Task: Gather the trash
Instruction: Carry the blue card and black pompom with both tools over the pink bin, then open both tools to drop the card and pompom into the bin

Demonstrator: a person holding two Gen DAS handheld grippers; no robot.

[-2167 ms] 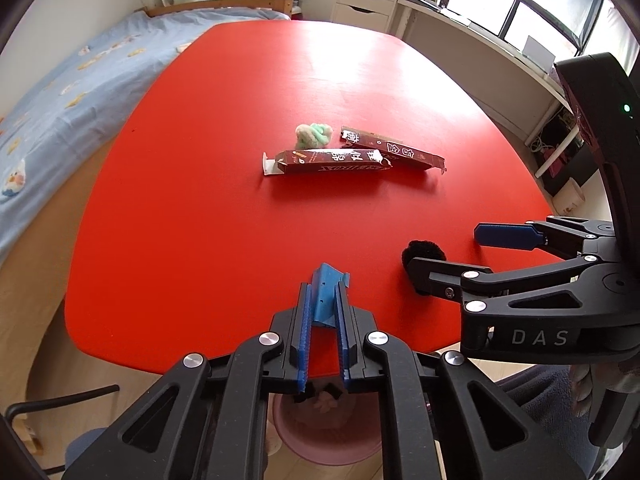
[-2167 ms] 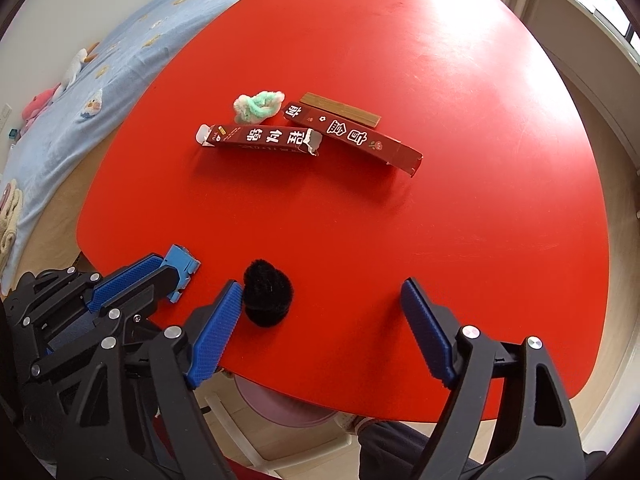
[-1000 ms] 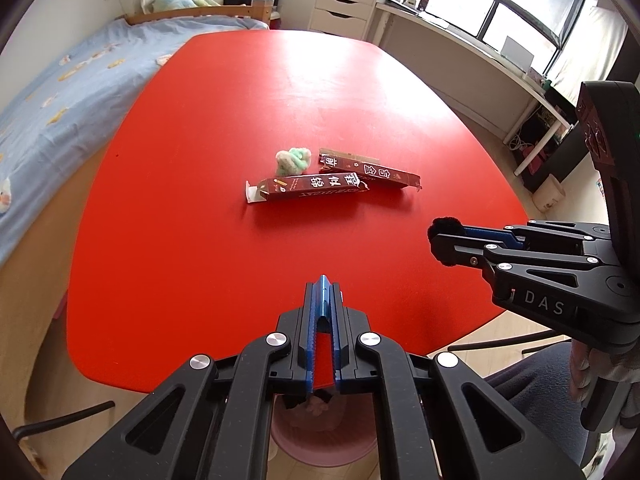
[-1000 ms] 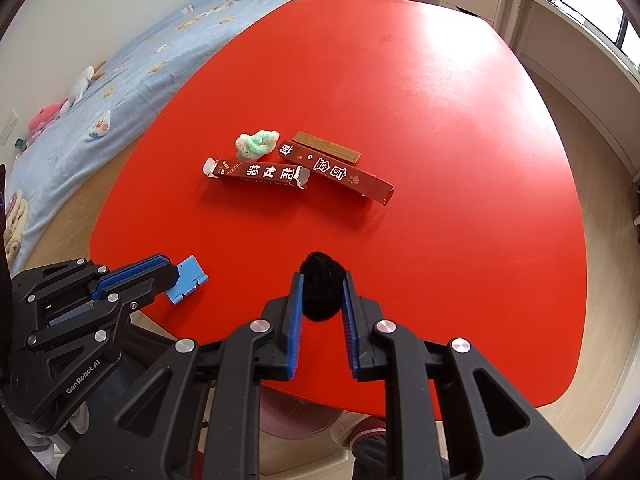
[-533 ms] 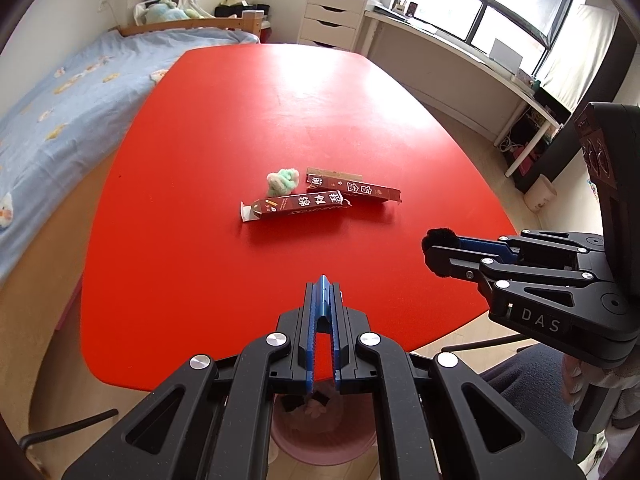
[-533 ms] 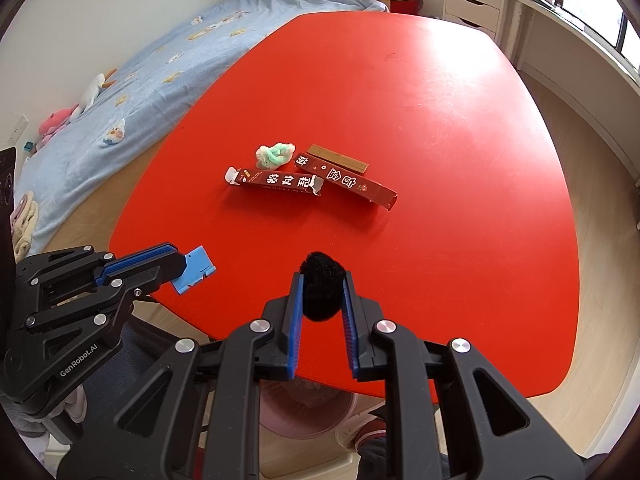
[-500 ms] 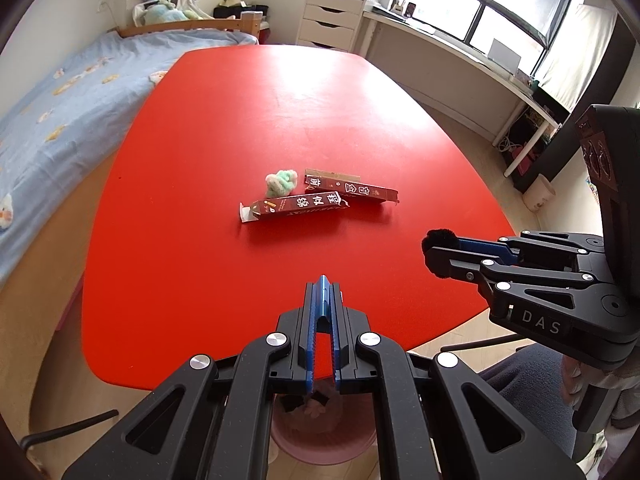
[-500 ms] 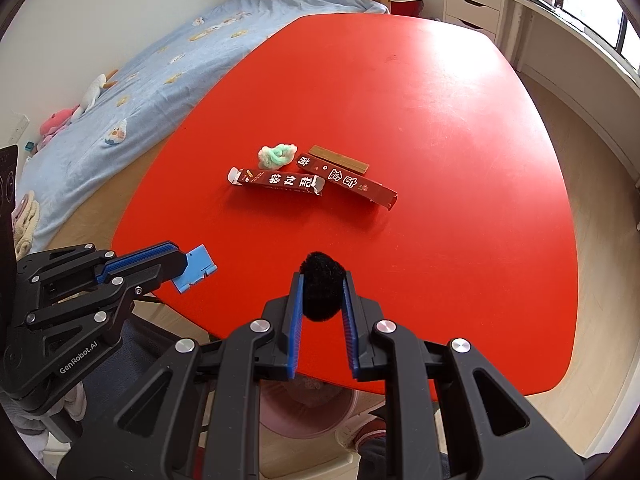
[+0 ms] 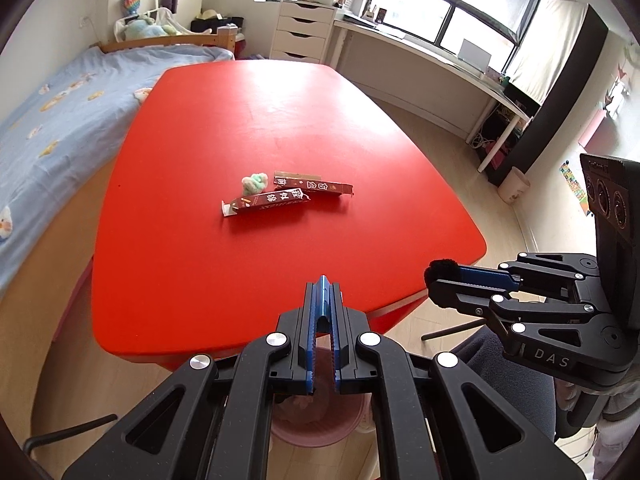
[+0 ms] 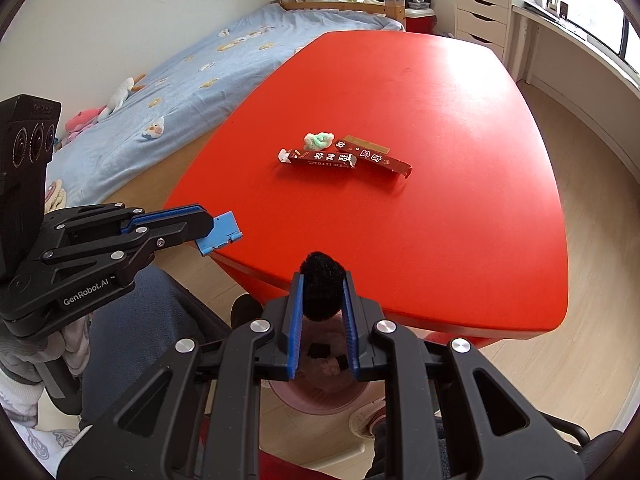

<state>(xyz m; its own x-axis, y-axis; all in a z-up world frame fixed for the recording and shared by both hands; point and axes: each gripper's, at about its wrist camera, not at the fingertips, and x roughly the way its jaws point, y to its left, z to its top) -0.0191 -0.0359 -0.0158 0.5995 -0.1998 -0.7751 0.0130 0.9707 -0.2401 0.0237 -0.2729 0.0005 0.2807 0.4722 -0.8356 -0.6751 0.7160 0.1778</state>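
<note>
You are holding the left tongs (image 10: 218, 232) clamped on a blue scrap (image 10: 220, 233) and the right tongs (image 10: 322, 300) gripping a black pom-pom (image 10: 322, 292) above the pink bin (image 10: 320, 394), while two brown cartons (image 10: 344, 160) and a green wad (image 10: 318, 141) are awaiting collection mid-surface (image 10: 440, 208).

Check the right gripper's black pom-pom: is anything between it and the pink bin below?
Nothing visible. The right gripper holds the black pom-pom past the red table edge, and the pink bin sits open beneath, seen between the fingers. Only earlier scraps lie inside.
</note>
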